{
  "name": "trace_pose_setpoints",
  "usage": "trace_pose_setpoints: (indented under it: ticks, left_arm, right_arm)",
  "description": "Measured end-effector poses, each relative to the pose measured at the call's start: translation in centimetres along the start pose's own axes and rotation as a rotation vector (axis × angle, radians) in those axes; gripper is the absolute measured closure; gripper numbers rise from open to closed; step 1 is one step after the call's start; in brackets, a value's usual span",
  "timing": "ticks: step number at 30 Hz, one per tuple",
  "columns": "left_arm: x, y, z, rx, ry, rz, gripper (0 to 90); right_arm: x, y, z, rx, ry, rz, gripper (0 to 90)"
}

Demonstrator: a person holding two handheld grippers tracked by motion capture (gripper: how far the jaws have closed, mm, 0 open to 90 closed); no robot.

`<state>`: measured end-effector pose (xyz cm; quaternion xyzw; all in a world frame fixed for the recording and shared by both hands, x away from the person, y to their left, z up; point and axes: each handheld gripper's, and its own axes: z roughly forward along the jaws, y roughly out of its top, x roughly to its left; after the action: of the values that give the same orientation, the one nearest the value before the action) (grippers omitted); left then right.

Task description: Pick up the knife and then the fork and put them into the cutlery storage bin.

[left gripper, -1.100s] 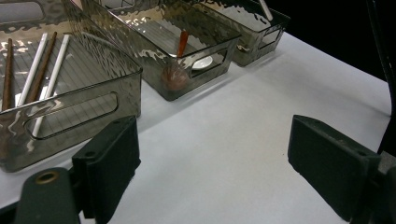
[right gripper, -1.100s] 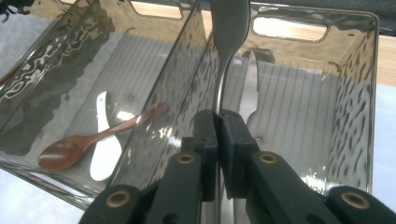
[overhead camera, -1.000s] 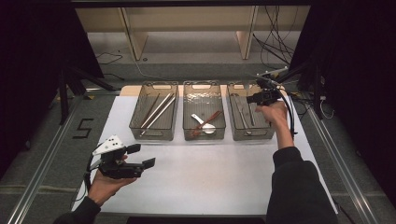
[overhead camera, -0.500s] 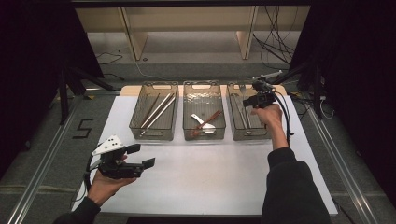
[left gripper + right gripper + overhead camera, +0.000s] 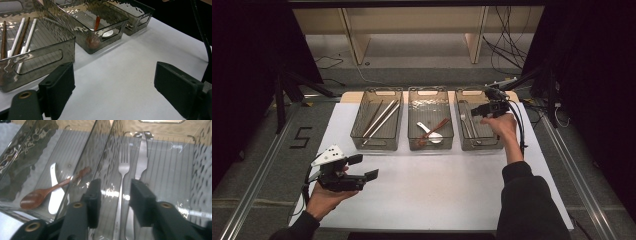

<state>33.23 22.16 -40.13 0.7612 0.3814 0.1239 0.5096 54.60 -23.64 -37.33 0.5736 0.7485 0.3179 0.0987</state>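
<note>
Three clear grey trays stand in a row on the white table. My right gripper hovers over the right tray. Its jaws have just been opening and stand apart with nothing pressed between them. Below them a metal fork and a knife lie flat on the tray floor. At the table's front left, a hand holds my left gripper wide open with nothing in it, pointing toward the trays.
The left tray holds several chopsticks. A wooden spoon and a white spoon lie in the middle tray. Bare white table stretches in front of the trays.
My right gripper's jaws have parted above the right tray, and that hand has shifted only slightly. The left hand and its gripper have stayed put.
</note>
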Motion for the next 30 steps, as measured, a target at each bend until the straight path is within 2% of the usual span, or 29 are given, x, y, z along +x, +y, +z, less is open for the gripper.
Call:
trace_pose_setpoints:
  ticks: [12, 16, 22, 30]
  left_arm:
    - [0.0, 0.0, 0.2, 0.005, -0.006, -0.004, 16.3]
    - [0.0, 0.0, 0.2, 0.010, -0.010, -0.006, 16.3]
    - [0.0, 0.0, 0.1, 0.005, -0.012, -0.013, 16.3]
    - [0.0, -0.1, 0.1, 0.010, -0.012, -0.014, 16.3]
  right_arm:
    - [0.4, -1.3, -1.5, -0.029, 0.024, -0.058, 47.2]
    - [1.0, -1.6, -1.8, -0.029, 0.017, -0.072, 42.3]
    - [2.0, -2.1, -2.6, -0.069, 0.029, -0.079, 37.4]
    - [3.6, -3.5, -3.8, -0.106, 0.049, -0.148, 33.9]
